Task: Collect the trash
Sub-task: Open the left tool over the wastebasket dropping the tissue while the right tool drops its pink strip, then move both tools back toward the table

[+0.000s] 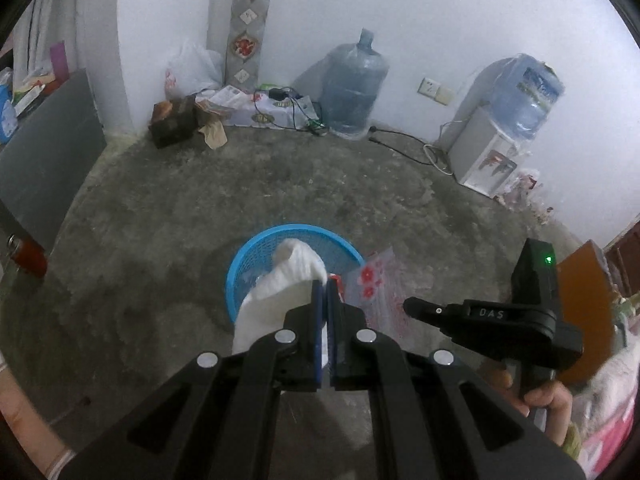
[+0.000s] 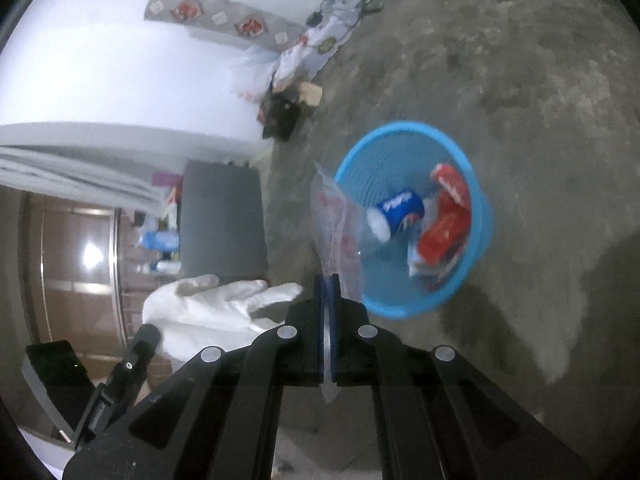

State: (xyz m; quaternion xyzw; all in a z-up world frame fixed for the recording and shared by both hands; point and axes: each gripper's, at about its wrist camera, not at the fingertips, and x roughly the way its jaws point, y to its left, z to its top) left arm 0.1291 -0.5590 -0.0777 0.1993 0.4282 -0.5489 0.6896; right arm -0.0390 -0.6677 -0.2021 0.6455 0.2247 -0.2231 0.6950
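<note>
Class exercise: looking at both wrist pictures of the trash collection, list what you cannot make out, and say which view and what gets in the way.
- Left wrist view: the inside of the blue basket is mostly hidden by the white cloth held in the left claw.
- Right wrist view: the print on the blue can and the red wrapper is unreadable from motion blur.
- Right wrist view: the clear printed bag in the right claw is see-through; its contents are unclear.
</note>
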